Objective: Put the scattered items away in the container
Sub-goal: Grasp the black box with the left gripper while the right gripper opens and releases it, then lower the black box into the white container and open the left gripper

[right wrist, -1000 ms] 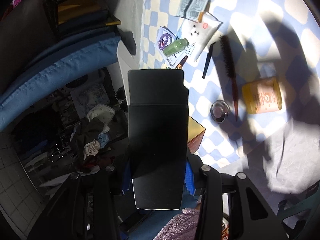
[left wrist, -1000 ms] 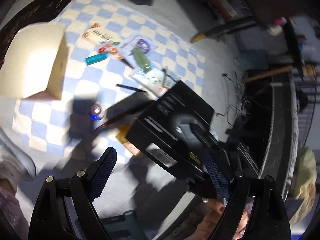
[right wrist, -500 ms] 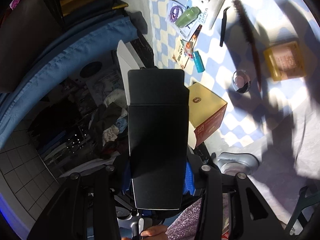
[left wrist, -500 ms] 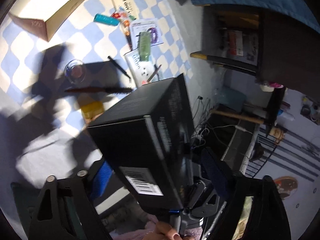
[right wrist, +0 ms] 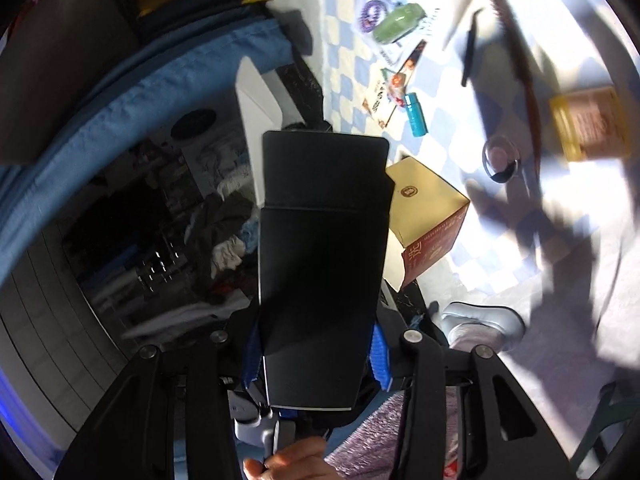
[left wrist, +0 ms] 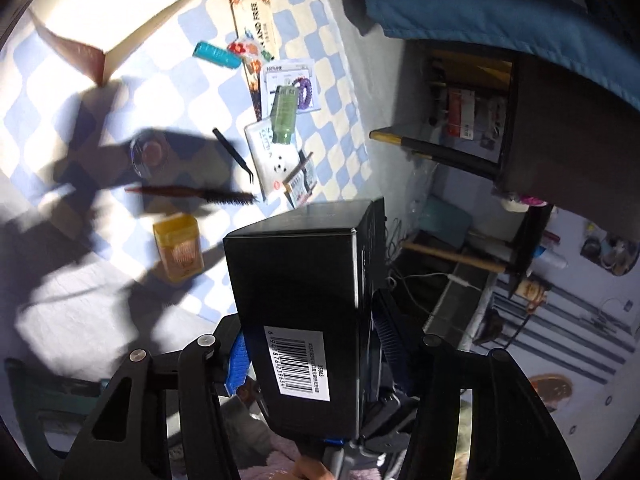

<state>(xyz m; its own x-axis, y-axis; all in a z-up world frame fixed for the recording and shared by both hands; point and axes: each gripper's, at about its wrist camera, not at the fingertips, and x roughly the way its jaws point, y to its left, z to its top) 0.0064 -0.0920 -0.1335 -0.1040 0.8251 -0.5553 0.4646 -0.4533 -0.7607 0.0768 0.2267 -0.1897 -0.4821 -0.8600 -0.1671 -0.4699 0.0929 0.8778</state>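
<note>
Since a second ago the left gripper (left wrist: 316, 354) has swung in around the black rectangular cardboard box (left wrist: 308, 304) – then off to its right, now between its blue pads. Its jaws are closing, one pad at each side wall, while the right gripper (right wrist: 318, 354) stays clamped on the same box (right wrist: 322, 264) from the other end. The step in hand looks like a two-handed hold or handover of the container, carried above the blue-and-white checked cloth (left wrist: 52, 112). Next it likely needs setting down near the scattered items – the green bottle (left wrist: 285, 114), the black tweezers (left wrist: 232, 156).
</note>
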